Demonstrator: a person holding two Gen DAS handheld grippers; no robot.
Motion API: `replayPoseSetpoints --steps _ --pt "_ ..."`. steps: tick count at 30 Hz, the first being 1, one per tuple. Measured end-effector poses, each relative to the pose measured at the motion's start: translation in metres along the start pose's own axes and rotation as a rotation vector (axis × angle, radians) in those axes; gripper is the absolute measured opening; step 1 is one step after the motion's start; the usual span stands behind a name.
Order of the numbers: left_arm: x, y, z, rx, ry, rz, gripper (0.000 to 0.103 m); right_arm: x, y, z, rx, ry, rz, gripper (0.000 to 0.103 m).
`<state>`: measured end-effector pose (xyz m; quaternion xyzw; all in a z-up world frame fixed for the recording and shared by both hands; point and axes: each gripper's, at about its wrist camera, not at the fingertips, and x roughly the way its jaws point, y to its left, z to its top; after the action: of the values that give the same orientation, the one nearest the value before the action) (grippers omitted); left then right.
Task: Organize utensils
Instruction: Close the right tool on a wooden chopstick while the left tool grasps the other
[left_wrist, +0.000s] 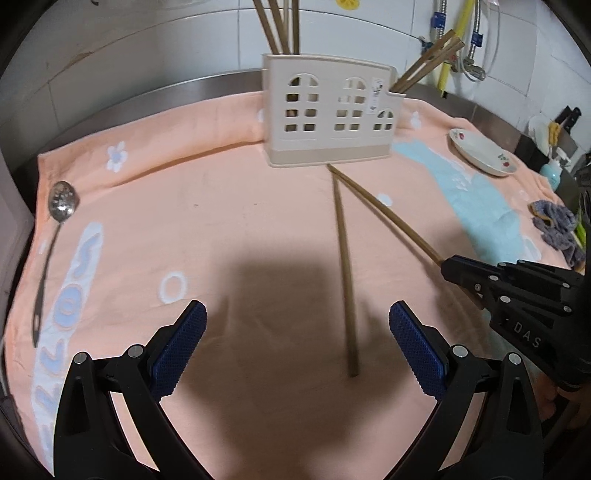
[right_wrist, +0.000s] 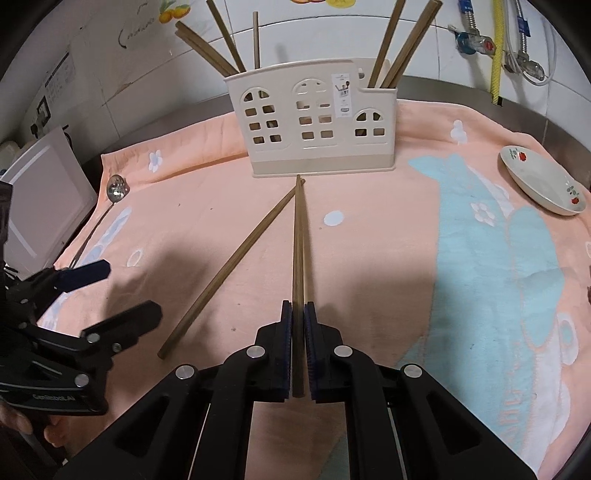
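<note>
A cream house-shaped utensil holder (left_wrist: 328, 114) (right_wrist: 314, 122) stands at the back of the peach towel, with several chopsticks upright in it. My right gripper (right_wrist: 298, 306) (left_wrist: 447, 267) is shut on a brown chopstick (right_wrist: 298, 251) (left_wrist: 388, 218) whose far tip lies by the holder's base. A second chopstick (left_wrist: 345, 277) (right_wrist: 229, 273) lies loose on the towel; its near end shows between the fingers of my open left gripper (left_wrist: 297, 321) (right_wrist: 122, 291), closer to the right pad. A slotted metal spoon (left_wrist: 61, 203) (right_wrist: 116, 190) rests at the towel's left edge.
A flowered white plate (left_wrist: 484, 151) (right_wrist: 539, 181) sits at the back right of the towel (left_wrist: 221, 221). A grey-blue rag (left_wrist: 557, 225) lies at the far right. A white board (right_wrist: 44, 192) leans beside the counter on the left. Tiled wall and water pipes stand behind.
</note>
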<state>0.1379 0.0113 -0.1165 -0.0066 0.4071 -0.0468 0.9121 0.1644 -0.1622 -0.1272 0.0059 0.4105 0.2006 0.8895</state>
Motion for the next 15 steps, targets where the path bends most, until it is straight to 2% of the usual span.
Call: replayPoseSetpoints --steps 7,9,11,15 --pt "0.008 -0.014 0.001 0.024 -0.014 -0.03 0.096 -0.01 -0.009 -0.001 0.004 -0.021 0.016 0.007" --pt "0.008 -0.018 0.001 0.029 -0.019 -0.043 0.087 -0.014 -0.012 -0.001 0.005 -0.031 0.018 0.007" --pt "0.012 -0.02 0.002 0.029 -0.009 -0.064 0.072 -0.018 -0.014 0.0 0.004 -0.045 0.018 0.007" --pt "0.018 -0.024 0.001 0.032 0.008 -0.086 0.056 -0.028 -0.016 0.003 -0.011 -0.074 0.012 0.007"
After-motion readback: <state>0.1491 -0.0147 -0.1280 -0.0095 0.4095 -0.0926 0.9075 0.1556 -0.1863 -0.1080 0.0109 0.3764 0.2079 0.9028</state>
